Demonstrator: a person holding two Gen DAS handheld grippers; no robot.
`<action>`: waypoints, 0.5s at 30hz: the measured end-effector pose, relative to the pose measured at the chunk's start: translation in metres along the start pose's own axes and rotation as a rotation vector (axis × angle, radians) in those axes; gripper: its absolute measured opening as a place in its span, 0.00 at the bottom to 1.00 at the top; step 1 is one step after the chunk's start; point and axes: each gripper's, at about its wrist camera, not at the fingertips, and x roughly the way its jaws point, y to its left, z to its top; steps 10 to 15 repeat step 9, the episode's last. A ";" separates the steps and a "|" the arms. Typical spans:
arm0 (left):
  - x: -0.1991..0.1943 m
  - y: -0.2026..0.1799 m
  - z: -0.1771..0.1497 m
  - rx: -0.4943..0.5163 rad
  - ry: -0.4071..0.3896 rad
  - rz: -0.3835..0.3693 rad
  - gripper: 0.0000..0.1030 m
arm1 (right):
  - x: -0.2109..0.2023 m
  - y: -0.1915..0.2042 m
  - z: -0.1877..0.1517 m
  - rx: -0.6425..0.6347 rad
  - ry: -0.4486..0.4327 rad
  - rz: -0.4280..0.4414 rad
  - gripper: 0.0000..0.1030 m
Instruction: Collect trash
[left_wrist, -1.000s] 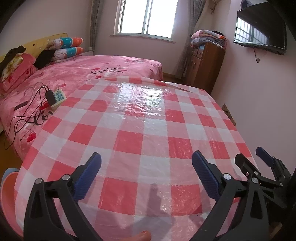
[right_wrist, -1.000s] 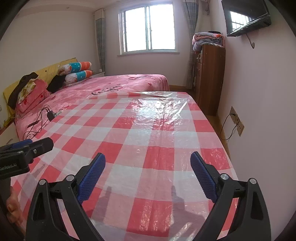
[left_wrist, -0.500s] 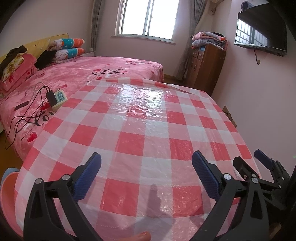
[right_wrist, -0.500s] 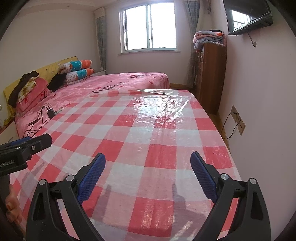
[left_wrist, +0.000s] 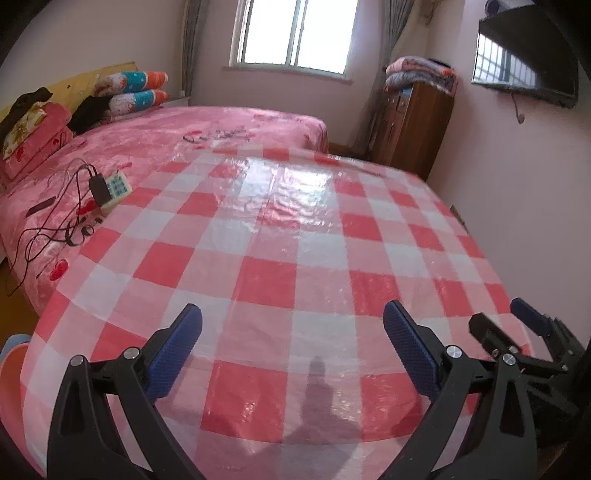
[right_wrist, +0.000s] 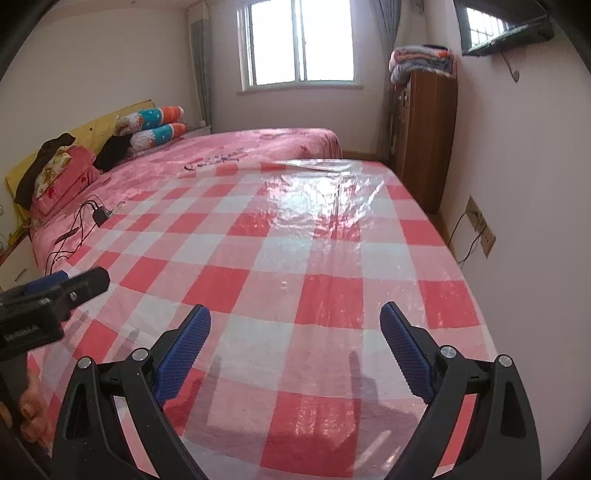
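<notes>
Both blue-padded black grippers, left (left_wrist: 291, 341) and right (right_wrist: 295, 339), hover spread wide and empty-jawed over the near edge of the red-and-white checked plastic-covered table (left_wrist: 303, 236).

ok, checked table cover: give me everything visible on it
The checked table cover is a red, pink and white plaid sheet, glossy like thin plastic, wrinkled and creased, with window glare on its far half. It lies flat, draping over the table's edges, and abuts the pink bed. No trash shows on it. The open left gripper and right gripper hang above its near edge.
</notes>
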 end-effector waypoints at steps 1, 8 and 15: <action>0.007 0.002 0.000 -0.007 0.023 -0.001 0.96 | 0.004 0.000 0.001 0.005 0.018 0.005 0.89; 0.047 0.007 -0.005 -0.034 0.149 0.010 0.96 | 0.033 -0.005 0.003 0.042 0.137 -0.027 0.92; 0.051 0.008 -0.006 -0.037 0.155 0.015 0.96 | 0.037 -0.004 0.003 0.036 0.151 -0.043 0.92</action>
